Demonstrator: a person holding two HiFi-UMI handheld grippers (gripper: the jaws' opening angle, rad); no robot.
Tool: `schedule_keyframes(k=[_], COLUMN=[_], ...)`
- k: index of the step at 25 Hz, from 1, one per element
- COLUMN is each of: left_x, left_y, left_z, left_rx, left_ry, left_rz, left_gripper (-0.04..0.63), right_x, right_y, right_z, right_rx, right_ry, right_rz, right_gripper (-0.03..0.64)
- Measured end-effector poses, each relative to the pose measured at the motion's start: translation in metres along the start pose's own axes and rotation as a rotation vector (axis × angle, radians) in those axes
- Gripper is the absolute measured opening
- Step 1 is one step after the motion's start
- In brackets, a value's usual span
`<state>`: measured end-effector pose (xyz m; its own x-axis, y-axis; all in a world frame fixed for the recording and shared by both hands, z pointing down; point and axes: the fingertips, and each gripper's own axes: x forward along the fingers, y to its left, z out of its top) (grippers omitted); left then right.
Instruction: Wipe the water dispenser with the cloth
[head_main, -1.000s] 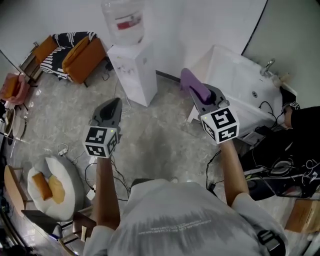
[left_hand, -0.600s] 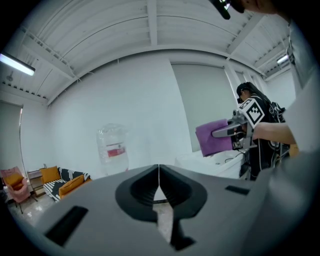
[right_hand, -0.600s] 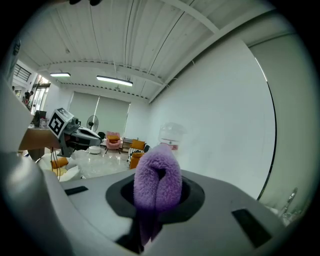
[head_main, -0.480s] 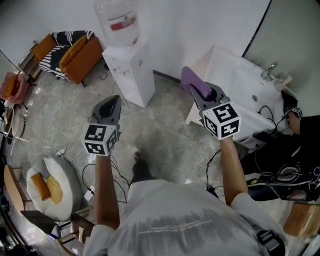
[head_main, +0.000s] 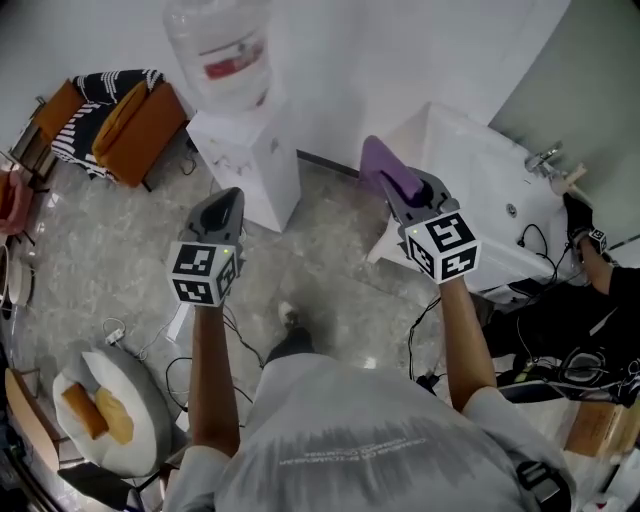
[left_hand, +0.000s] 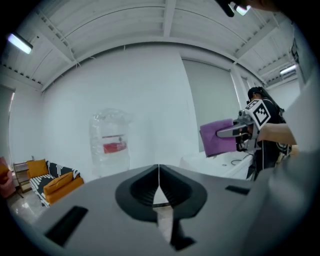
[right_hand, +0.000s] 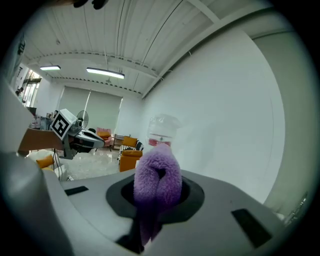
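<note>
The white water dispenser (head_main: 250, 160) stands against the wall with a clear bottle (head_main: 218, 45) bearing a red label on top. It also shows as the bottle (left_hand: 110, 142) in the left gripper view and the bottle (right_hand: 161, 131) in the right gripper view. My right gripper (head_main: 392, 190) is shut on a purple cloth (head_main: 385, 168), held up to the right of the dispenser; the cloth (right_hand: 157, 187) bulges from between the jaws. My left gripper (head_main: 222, 212) is shut with nothing in it, just in front of the dispenser.
An orange sofa (head_main: 125, 120) with a striped cushion sits left of the dispenser. A white sink unit (head_main: 480, 190) with a tap stands at the right. A round white seat (head_main: 110, 410) and cables lie on the marble floor. A person in black (head_main: 600, 290) is at the far right.
Both grippers have come closer to the dispenser as I step forward. The dispenser looks larger and has shifted left in the head view. The cloth stays gripped.
</note>
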<state>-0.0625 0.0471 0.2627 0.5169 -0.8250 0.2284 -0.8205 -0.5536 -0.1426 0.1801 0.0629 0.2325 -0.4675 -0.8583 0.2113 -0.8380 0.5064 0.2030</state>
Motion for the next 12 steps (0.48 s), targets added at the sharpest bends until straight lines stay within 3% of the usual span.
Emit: schedule_keyframes(k=[6,12], left_x=[0.063,0.111], left_y=[0.084,0.139], left_z=[0.005,-0.014], left_rx=[0.018,-0.005], left_ry=[0.017,0.046], left_rz=[-0.038,-0.072], left_gripper=[0.017,0.017], right_x=[0.094,0.164], right_y=[-0.028,-0.04], right_z=[0.021,0.013], right_rx=[0.036,0.021], right_ry=[0.022,0.102], right_rz=[-0.085,-0.141], right_gripper=[0.055,0.055])
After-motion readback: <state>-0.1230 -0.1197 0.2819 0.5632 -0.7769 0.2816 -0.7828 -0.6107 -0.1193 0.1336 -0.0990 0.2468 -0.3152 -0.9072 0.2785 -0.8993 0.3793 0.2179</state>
